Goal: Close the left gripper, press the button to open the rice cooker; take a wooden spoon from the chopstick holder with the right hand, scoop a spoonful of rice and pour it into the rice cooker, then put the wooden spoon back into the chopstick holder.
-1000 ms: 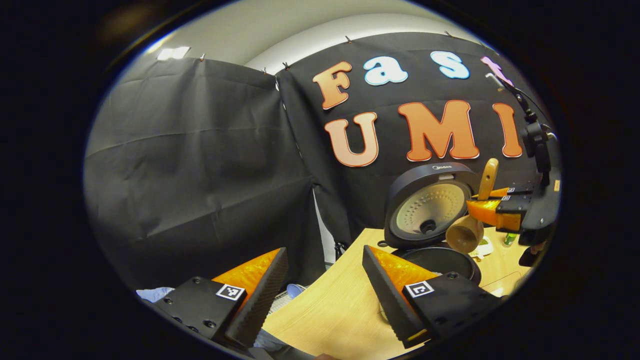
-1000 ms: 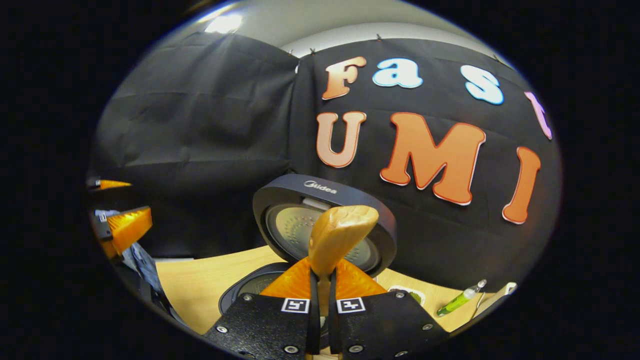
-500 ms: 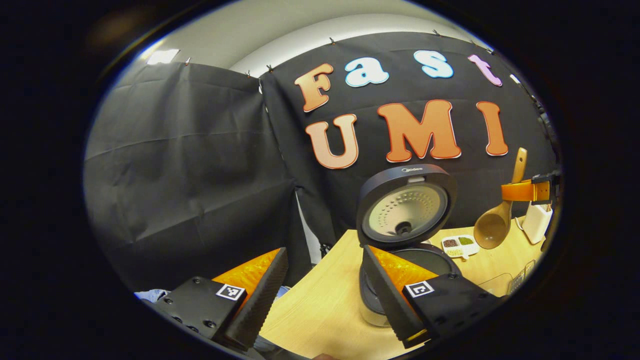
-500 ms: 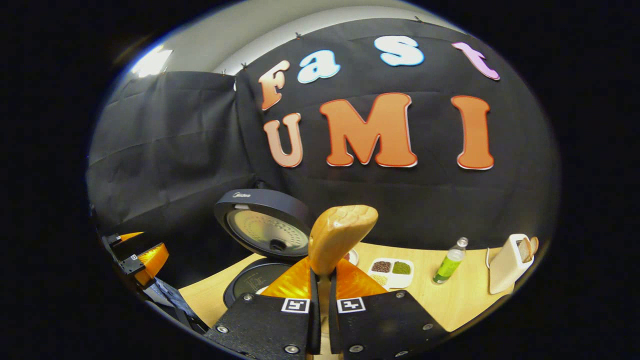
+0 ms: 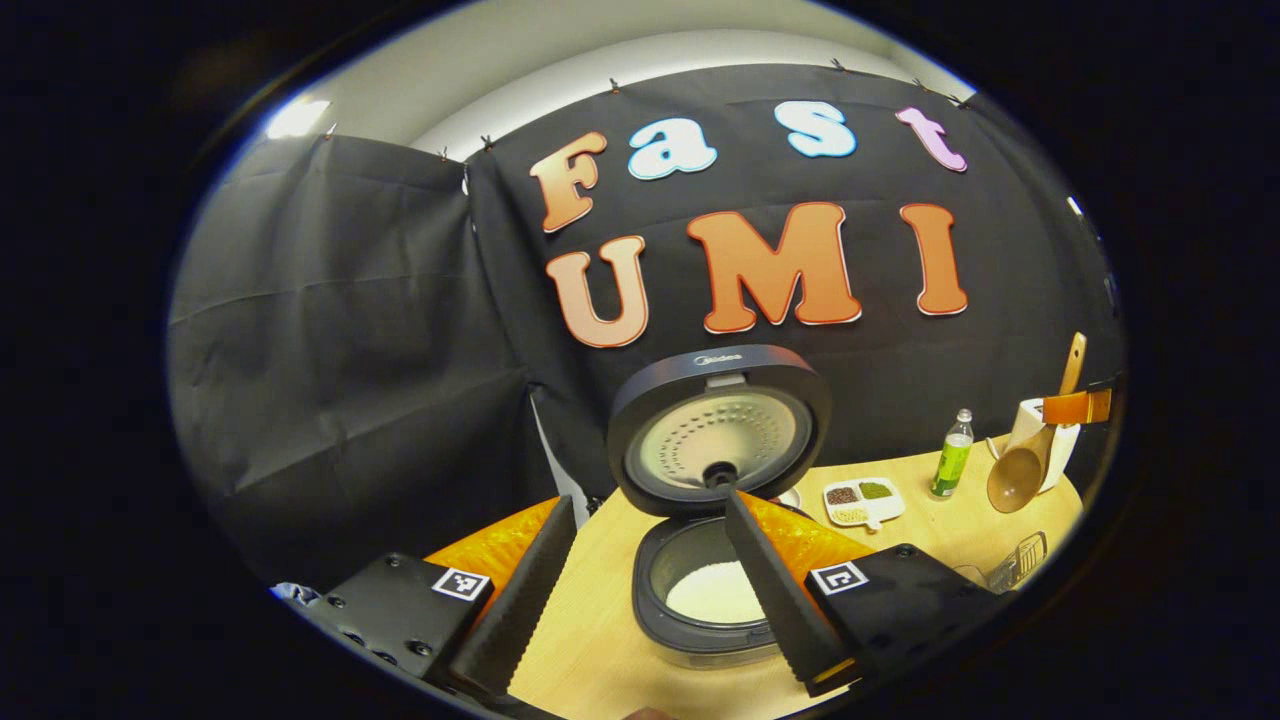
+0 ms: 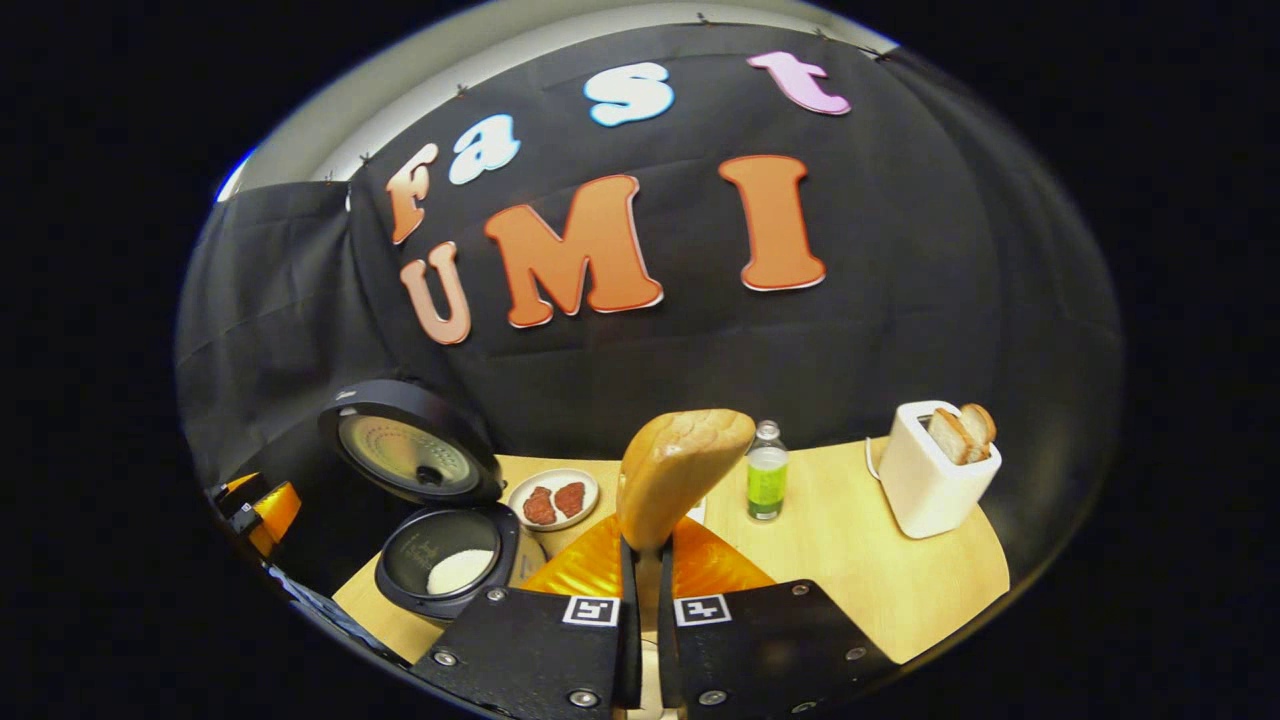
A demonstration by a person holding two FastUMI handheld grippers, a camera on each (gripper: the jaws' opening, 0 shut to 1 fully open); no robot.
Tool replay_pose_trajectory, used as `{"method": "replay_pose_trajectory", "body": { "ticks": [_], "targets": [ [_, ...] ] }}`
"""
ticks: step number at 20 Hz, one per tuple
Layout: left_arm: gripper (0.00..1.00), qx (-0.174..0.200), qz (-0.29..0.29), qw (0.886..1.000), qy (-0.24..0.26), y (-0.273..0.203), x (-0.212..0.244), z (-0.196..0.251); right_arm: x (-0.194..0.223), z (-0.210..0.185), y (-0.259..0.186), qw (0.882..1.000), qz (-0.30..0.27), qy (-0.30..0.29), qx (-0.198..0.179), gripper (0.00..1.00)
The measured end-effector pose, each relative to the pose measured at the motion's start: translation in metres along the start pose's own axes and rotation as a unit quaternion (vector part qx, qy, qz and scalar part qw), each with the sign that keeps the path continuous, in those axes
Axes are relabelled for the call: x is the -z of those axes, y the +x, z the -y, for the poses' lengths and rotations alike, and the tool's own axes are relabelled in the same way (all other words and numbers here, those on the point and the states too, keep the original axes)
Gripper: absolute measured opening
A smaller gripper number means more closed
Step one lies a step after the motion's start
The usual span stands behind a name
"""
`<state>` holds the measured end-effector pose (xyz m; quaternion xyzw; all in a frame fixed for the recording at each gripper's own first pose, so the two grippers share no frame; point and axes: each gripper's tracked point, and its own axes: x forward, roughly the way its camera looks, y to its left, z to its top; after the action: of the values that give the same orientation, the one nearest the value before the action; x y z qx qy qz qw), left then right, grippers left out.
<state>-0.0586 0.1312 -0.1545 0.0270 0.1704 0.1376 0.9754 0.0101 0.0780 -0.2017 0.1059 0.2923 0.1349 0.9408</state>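
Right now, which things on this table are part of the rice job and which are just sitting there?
Part of the job:
rice cooker, lid up, rice inside
wooden spoon, clamped in the right gripper
left gripper, open

Just lying about:
toaster with bread
green bottle
plate
divided dish

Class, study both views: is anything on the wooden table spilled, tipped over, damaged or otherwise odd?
Nothing stands out. The black rice cooker stands open with white rice inside, none visible on the table. The green bottle and white toaster stand upright.
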Motion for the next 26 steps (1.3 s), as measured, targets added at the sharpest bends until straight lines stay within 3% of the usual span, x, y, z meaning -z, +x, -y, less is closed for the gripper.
{"method": "replay_pose_trajectory", "body": {
  "ticks": [6,12,15,16,17,22,26],
  "targets": [
    [1.0,0.017,0.005,1.0,-0.004,0.004,-0.012,0.028,0.033,0.074,-0.022,0.996,-0.025,0.041,0.071,0.06],
    [1.0,0.028,0.013,0.999,0.012,0.003,-0.024,0.043,0.063,0.127,-0.036,0.986,-0.053,0.091,0.133,0.07],
    [1.0,0.031,0.014,0.999,0.019,0.005,-0.026,0.047,0.087,0.132,-0.038,0.981,-0.075,0.111,0.142,0.07],
    [0.94,0.032,0.015,0.999,0.022,0.005,-0.028,0.047,0.096,0.13,-0.04,0.979,-0.086,0.115,0.143,0.07],
    [1.0,0.033,0.017,0.999,0.025,0.006,-0.03,0.048,0.105,0.131,-0.039,0.978,-0.095,0.118,0.145,0.07],
    [1.0,0.036,0.02,0.999,0.031,0.008,-0.034,0.05,0.14,0.133,-0.039,0.969,-0.129,0.141,0.159,0.07],
    [1.0,0.031,0.019,0.999,0.031,0.012,-0.036,0.041,0.168,0.137,-0.042,0.953,-0.173,0.181,0.172,0.11]
  ]
}}
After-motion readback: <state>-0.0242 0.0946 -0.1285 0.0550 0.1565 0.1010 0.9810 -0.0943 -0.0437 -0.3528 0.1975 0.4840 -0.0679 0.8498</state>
